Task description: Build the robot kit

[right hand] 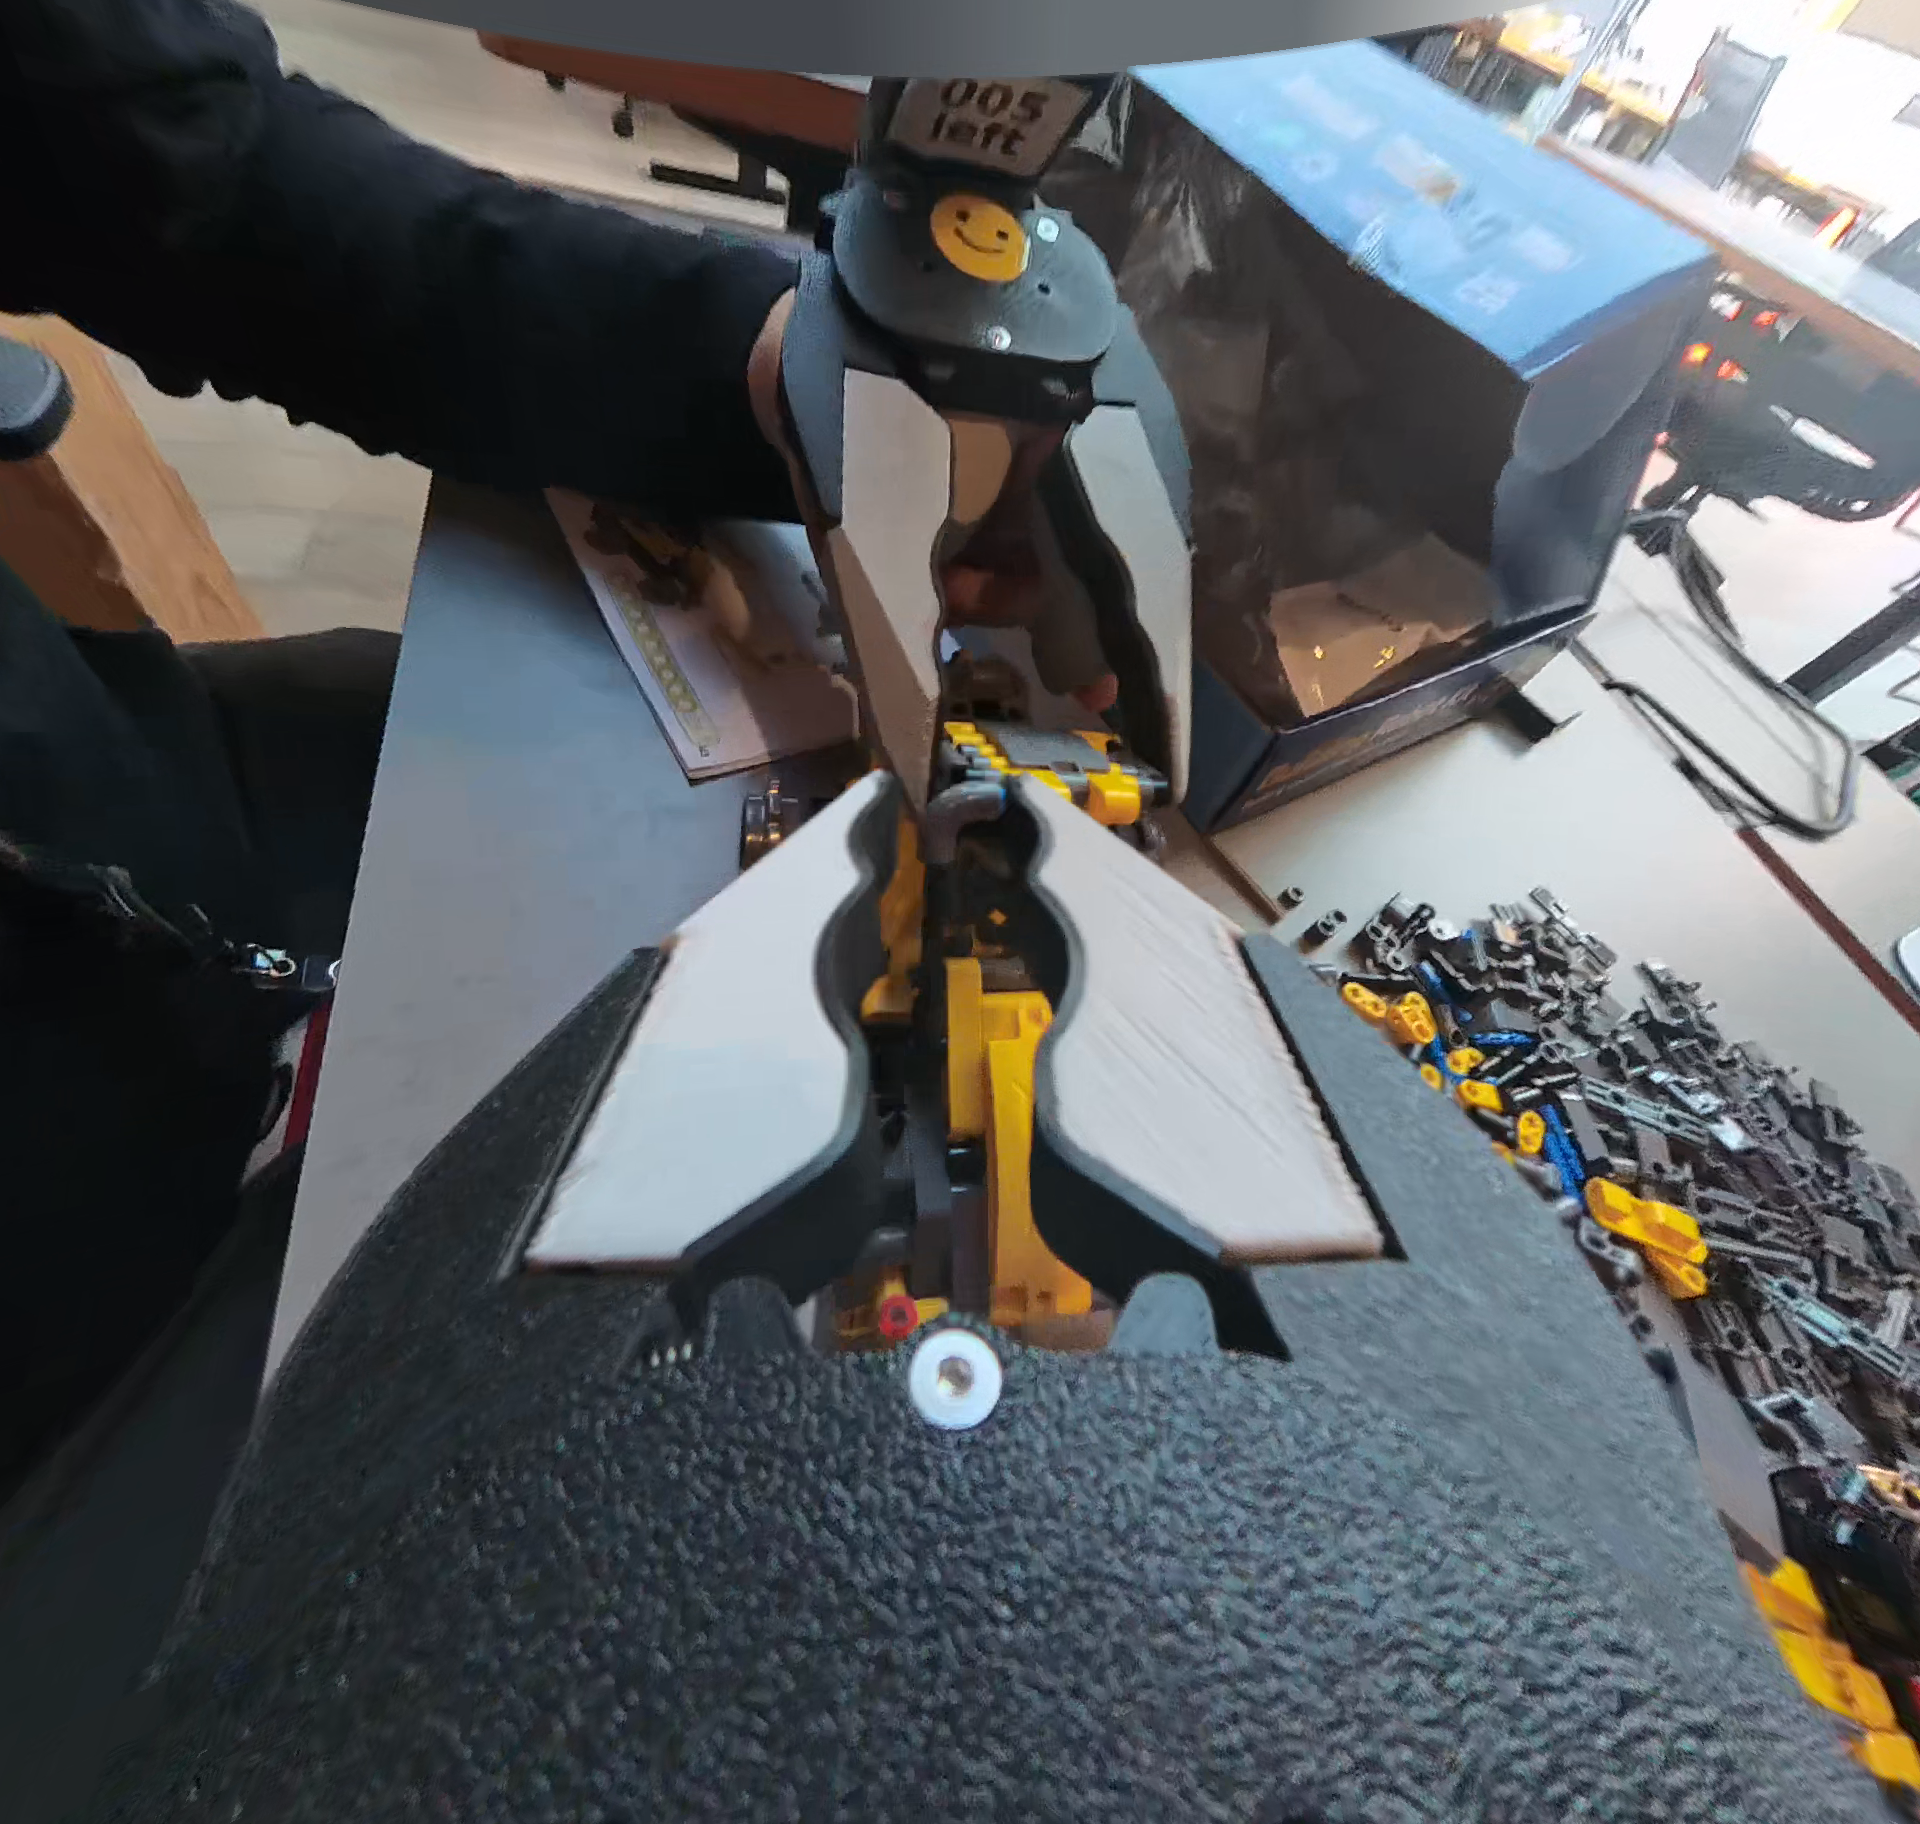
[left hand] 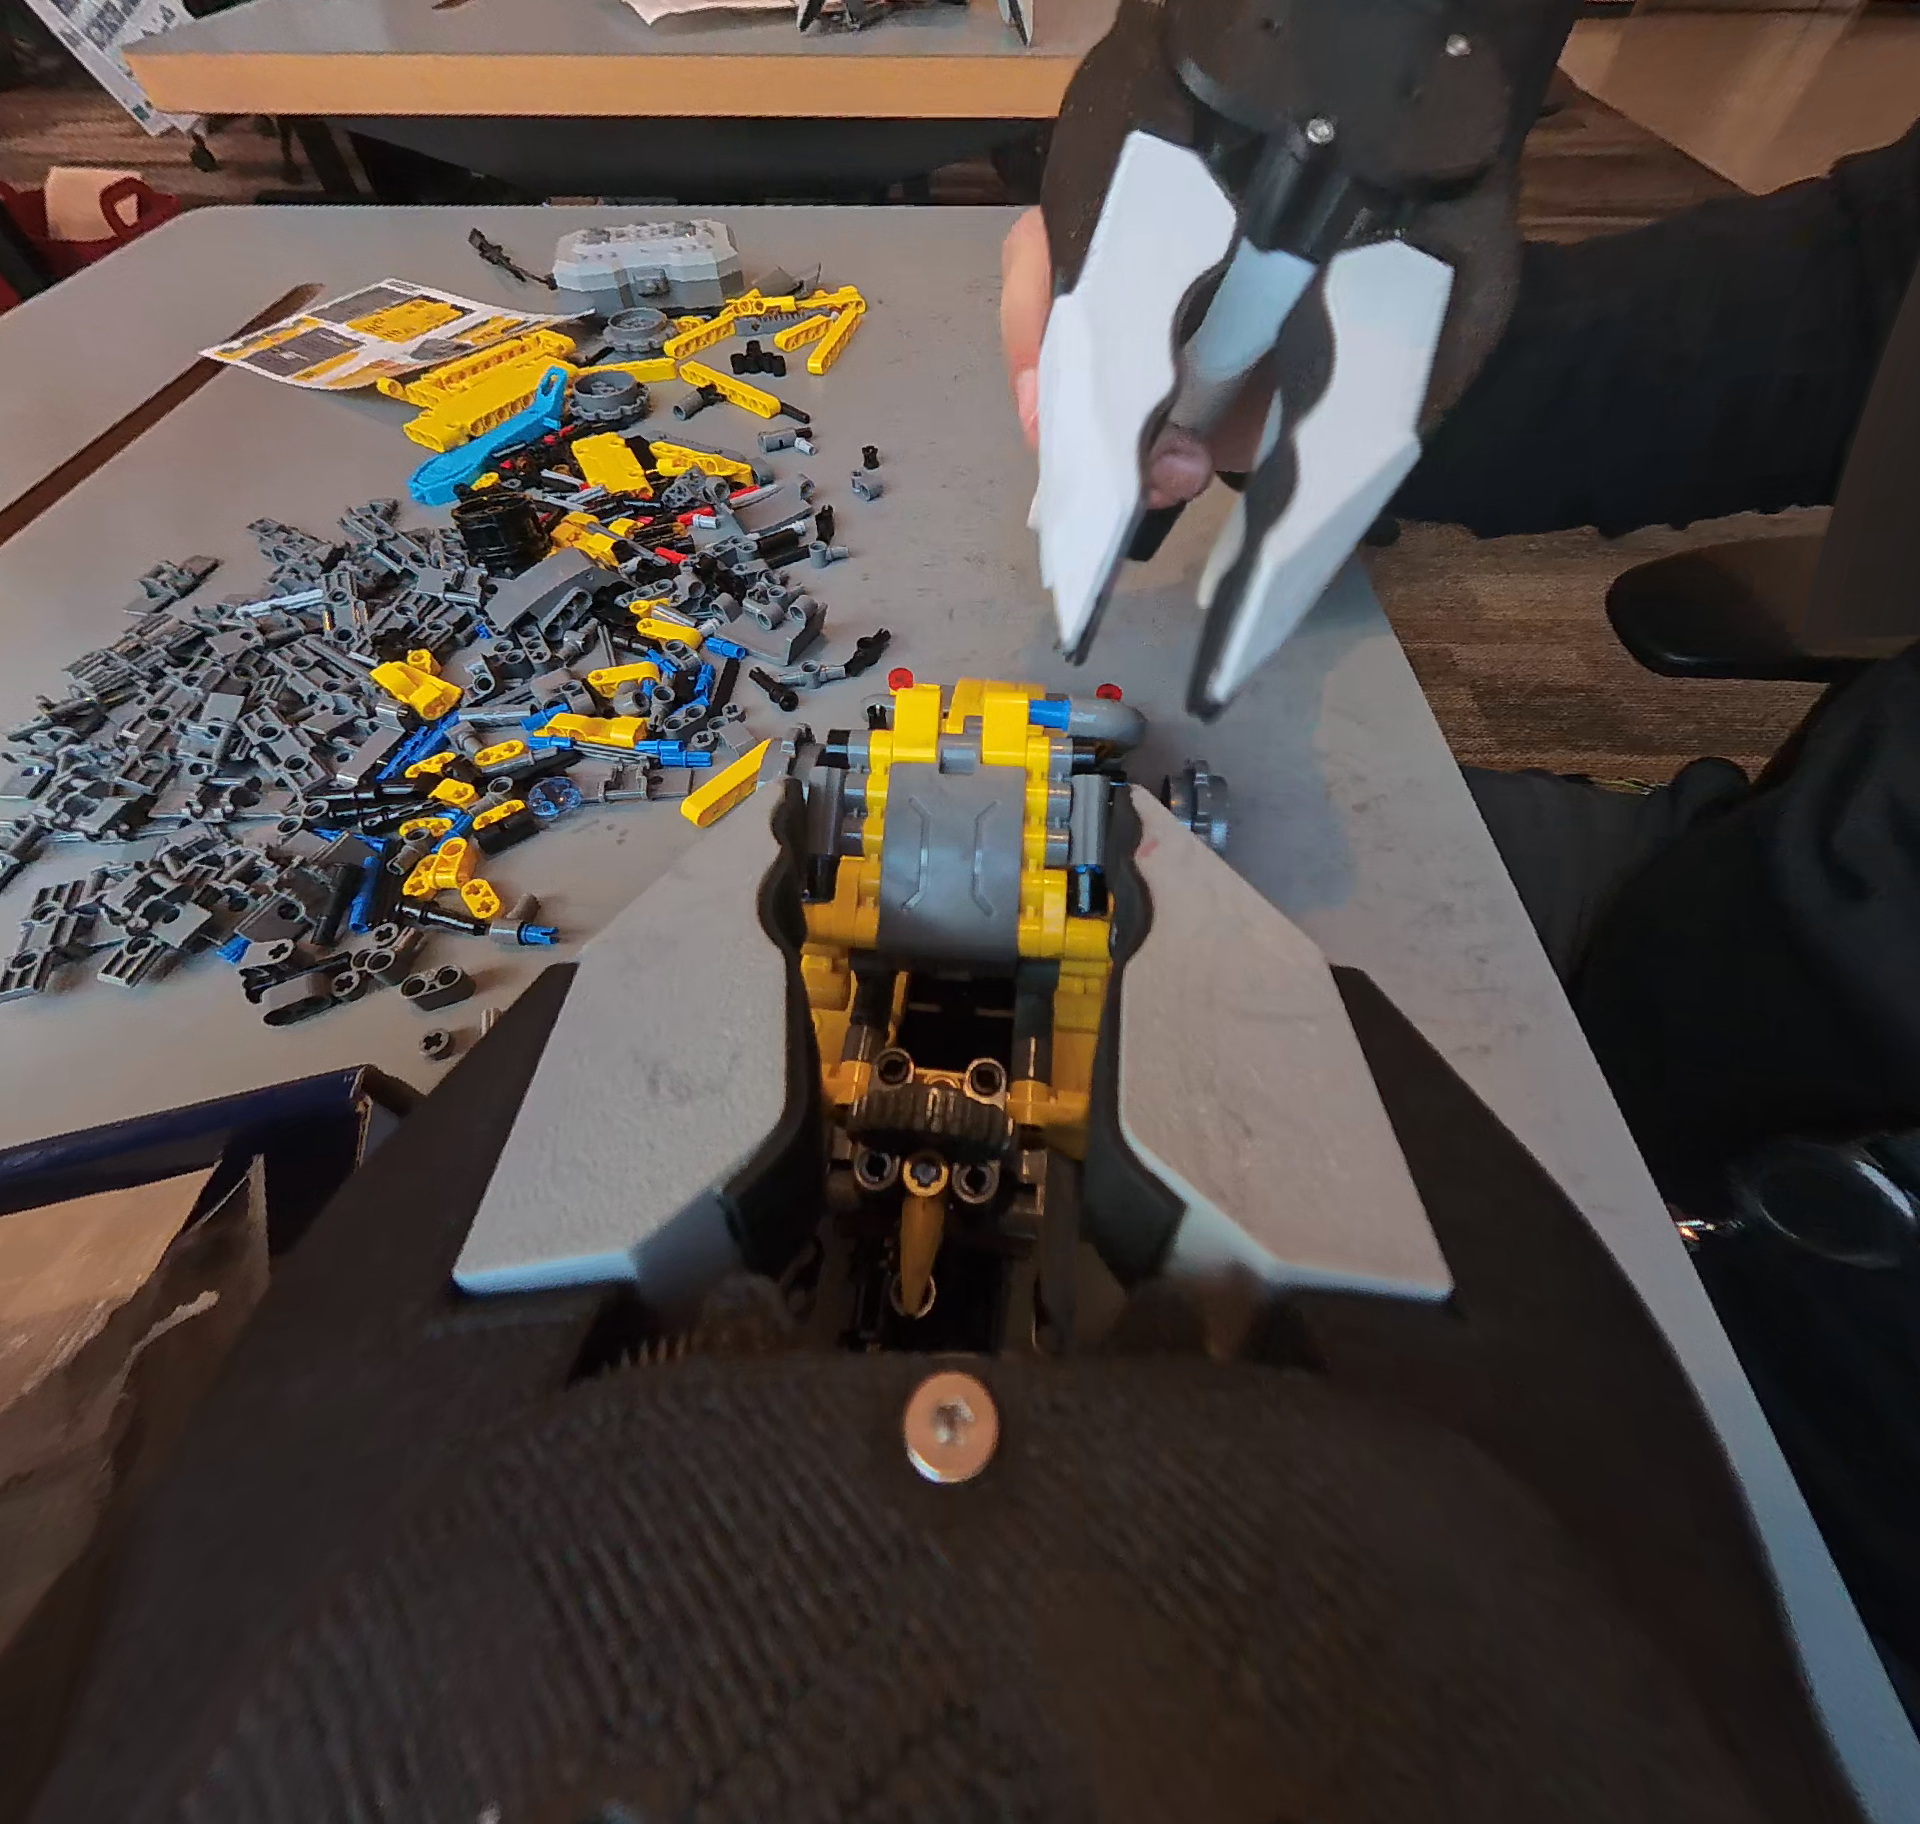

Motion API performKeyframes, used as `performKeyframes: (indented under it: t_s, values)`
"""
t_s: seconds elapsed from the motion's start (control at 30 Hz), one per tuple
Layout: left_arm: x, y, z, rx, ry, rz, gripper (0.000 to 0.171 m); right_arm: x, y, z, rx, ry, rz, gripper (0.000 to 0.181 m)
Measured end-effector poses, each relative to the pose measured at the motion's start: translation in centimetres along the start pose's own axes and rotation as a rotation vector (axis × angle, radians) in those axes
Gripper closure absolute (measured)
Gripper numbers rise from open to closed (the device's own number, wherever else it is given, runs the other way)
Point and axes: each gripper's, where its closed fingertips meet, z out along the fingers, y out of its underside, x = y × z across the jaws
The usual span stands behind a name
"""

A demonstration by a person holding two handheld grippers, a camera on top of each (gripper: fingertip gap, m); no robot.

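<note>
A yellow, grey and black brick-built model [left hand: 940,860] stands on the grey table [left hand: 1309,922]. My left gripper [left hand: 956,818] is shut on it, one finger on each side of its body. My right gripper [left hand: 1140,678] is open and empty. It hangs tilted just above the table, behind the far right corner of the model. In the right wrist view my right gripper [right hand: 954,798] looks down over the model [right hand: 997,1036], with the left gripper [right hand: 1044,766] clamped on the far end. A small dark grey gear piece [left hand: 1200,798] lies by the model's right side.
A wide pile of loose grey, black, yellow and blue pieces [left hand: 416,683] covers the table's left half; it also shows in the right wrist view [right hand: 1662,1099]. A sticker sheet [left hand: 364,330], an open booklet [right hand: 717,631] and a blue box [right hand: 1403,216] lie around. The table edge [left hand: 1434,694] runs close on the right. Both grippers' tips are close together, under 4 cm apart.
</note>
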Motion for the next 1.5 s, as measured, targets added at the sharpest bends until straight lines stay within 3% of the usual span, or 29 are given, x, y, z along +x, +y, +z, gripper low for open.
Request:
performKeyframes:
  t_s: [0.07,0.23,0.47,1.07,1.5]
  values:
    - [0.01,-0.01,0.02,0.0,-0.002,0.003,0.117,-0.28,0.34,0.36,-0.023,0.0,0.008,0.155]
    - [-0.01,-0.01,-0.03,0.001,-0.008,0.007,0.117,0.2,0.58,0.63,-0.054,0.068,-0.058,0.167]
    - [-0.03,0.02,-0.18,0.009,-0.002,0.001,0.117,0.22,0.59,0.81,-0.081,0.068,-0.059,0.167]
    - [-0.13,0.06,-0.42,0.028,0.003,-0.017,0.117,0.3,0.67,0.95,-0.081,0.008,0.101,0.17]
    - [-0.41,-0.07,-0.17,0.04,-0.049,-0.011,0.117,0.65,0.98,0.66,-0.111,0.069,0.315,0.171]
